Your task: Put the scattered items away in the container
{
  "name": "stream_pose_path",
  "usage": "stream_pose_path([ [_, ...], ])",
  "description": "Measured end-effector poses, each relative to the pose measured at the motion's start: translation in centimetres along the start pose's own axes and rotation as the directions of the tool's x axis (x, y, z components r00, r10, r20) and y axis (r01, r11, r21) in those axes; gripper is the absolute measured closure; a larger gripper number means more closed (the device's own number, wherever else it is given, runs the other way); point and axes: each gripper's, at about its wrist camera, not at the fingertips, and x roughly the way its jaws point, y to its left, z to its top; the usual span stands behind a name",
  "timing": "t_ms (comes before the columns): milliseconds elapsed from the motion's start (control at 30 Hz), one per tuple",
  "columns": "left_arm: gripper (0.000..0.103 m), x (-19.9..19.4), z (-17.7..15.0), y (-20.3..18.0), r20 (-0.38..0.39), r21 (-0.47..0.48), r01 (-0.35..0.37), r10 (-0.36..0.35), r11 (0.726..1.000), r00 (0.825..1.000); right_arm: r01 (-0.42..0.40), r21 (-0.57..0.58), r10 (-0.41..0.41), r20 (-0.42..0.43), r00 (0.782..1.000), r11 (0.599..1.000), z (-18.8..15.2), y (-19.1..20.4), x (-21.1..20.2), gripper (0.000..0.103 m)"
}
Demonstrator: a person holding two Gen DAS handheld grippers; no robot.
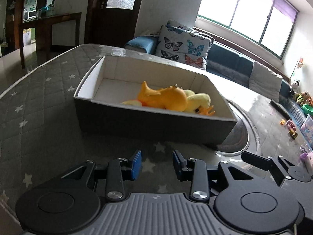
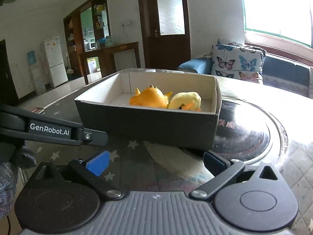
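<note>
- While both tongs hang above the table (image 1: 45,90), the box (image 1: 156,125) stands just beyond them, its far right corner over a round glass plate (image 1: 239,135) set into the tabletop.
- The left tongs (image 1: 156,164) are open, with a clear gap between the blue pads (image 1: 137,164), and grip nothing; they point at the box's near wall.
- The right tongs (image 2: 156,161) are spread wider, the pads (image 2: 97,165) well apart, and also hold nothing.
- The left tool's black arm crosses the right wrist view, to the left of the box.
- Inside the box lie two toys, touching each other: an orange toy (image 1: 166,98) near the middle and a yellow plush (image 1: 199,99) on its right, by the box's right wall.
- The rest of the box floor is bare white.
- A grey cloth with white stars (image 1: 29,105) covers the table around the box.
- Behind the box a butterfly cushion (image 1: 183,47) leans on a dark sofa (image 1: 230,62).
</note>
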Motion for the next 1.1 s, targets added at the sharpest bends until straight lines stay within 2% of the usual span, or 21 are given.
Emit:
stream_pose_path([
  [533, 0.066, -0.6, -2.5, 0.3, 0.012, 0.007, -0.041, 0.040, 0.999, 0.999, 0.019, 0.059, -0.019, -0.016, 1.000, 0.998, -2.4, 1.2, -0.8, 0.000],
  [1100, 0.066, -1.6, -4.0, 0.5, 0.025, 0.009, -0.054, 0.054, 0.999, 0.998, 0.037, 0.043, -0.036, -0.028, 0.999, 0.998, -2.9, 2.6, -1.2, 0.000],
])
